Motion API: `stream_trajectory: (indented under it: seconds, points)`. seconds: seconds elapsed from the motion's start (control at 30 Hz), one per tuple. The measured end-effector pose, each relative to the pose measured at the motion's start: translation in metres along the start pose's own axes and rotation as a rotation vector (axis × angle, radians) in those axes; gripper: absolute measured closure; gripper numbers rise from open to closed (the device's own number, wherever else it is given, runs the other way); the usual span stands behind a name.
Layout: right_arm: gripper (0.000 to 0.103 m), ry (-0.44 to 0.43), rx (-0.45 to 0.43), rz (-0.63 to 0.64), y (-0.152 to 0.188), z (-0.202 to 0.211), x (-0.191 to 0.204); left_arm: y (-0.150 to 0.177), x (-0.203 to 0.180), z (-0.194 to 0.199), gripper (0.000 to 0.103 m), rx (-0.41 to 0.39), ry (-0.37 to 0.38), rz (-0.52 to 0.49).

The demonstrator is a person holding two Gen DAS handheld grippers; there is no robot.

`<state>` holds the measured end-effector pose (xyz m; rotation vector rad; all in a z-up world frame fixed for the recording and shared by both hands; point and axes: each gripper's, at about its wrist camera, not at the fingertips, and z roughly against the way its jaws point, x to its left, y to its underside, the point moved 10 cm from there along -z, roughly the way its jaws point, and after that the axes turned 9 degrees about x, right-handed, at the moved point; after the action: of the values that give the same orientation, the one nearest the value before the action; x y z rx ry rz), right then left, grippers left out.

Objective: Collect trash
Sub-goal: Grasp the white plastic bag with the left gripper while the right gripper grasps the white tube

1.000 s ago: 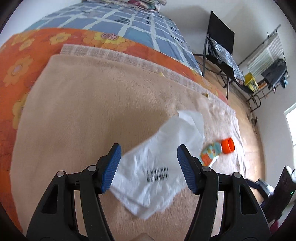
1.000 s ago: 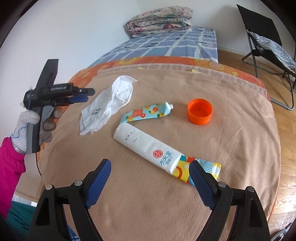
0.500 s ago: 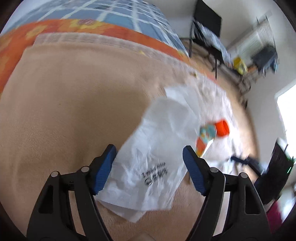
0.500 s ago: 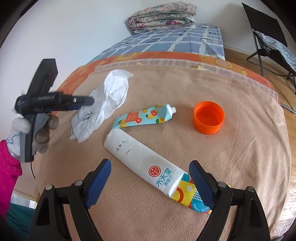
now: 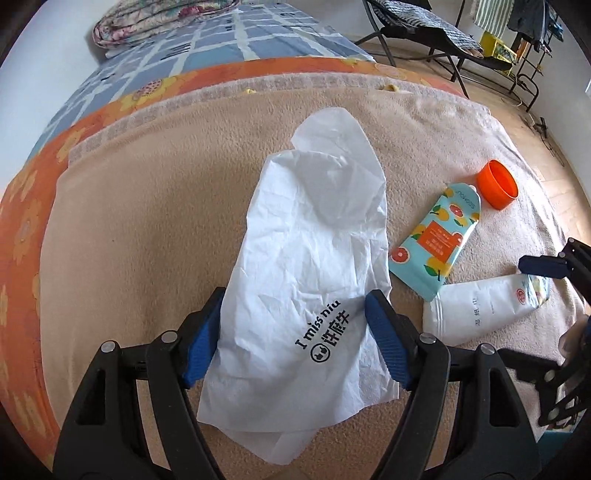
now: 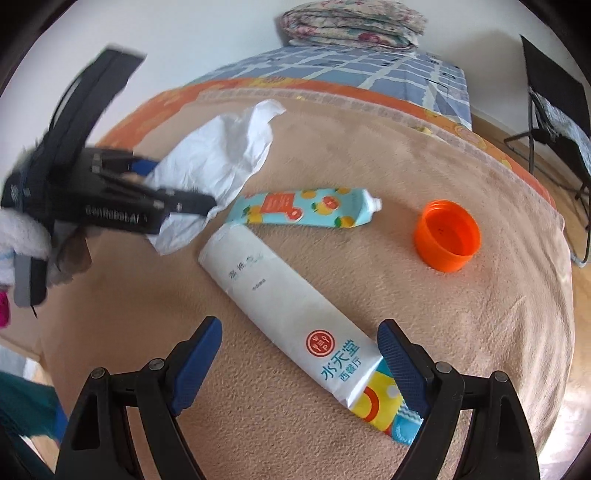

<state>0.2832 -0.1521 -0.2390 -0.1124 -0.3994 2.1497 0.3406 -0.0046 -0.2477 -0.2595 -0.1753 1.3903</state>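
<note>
A crumpled white plastic bag (image 5: 306,258) with black print lies on the beige blanket (image 5: 147,221). My left gripper (image 5: 295,299) points down over the bag's near end. Its jaws are closing with the bag between them, and the pads stand at the bag's edges without pressing. In the right wrist view this gripper (image 6: 177,184) hangs over the same bag (image 6: 221,155). My right gripper (image 6: 299,326) is open above a long white packet (image 6: 280,295). A fruit-printed tube (image 6: 299,210) and an orange cap (image 6: 447,236) lie beyond it.
The blanket covers the foot of a bed with an orange flowered cover (image 5: 22,221) and a blue checked sheet (image 5: 221,40). A folded quilt (image 6: 351,22) lies at the head. A black folding chair (image 6: 554,122) stands on the wooden floor at the right. A white-gloved hand (image 6: 22,236) holds the left gripper.
The left gripper has rolled and come down over the white bag, which now lies between its jaws. The right gripper has sunk closer to the white packet.
</note>
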Motion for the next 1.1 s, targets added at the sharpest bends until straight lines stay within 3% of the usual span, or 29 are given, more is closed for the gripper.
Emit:
stream_trajectory:
  seconds: [0.1,0.17,0.23,0.27,0.33,0.43,0.73,1.1]
  points:
    - [0.015,0.068,0.021,0.052,0.002,-0.007,0.004,0.001,-0.003,0.003,0.042,-0.016,0.014,-0.017]
    - [0.020,0.075,0.020,0.064,0.003,-0.007,0.008,0.004,-0.008,0.006,0.053,-0.021,0.028,-0.030]
    - [0.038,0.058,0.025,0.064,0.003,-0.006,0.010,0.005,-0.010,0.008,0.059,-0.024,0.020,-0.048]
    - [0.042,0.057,0.028,0.066,0.003,-0.005,0.011,0.006,-0.011,0.010,0.065,-0.028,0.020,-0.058]
    - [0.066,0.056,0.034,0.063,0.003,-0.003,0.012,0.007,-0.010,0.012,0.076,-0.031,0.025,-0.055]
    - [0.082,0.053,0.041,0.058,0.005,0.000,0.016,0.011,-0.008,0.019,0.089,-0.034,0.076,-0.018]
    - [0.096,0.020,0.051,0.033,0.023,0.022,0.032,0.030,0.010,0.059,0.092,-0.084,0.083,0.035]
    - [0.097,-0.021,-0.022,-0.018,0.045,0.083,0.048,0.074,0.009,0.126,0.092,-0.144,0.098,0.057]
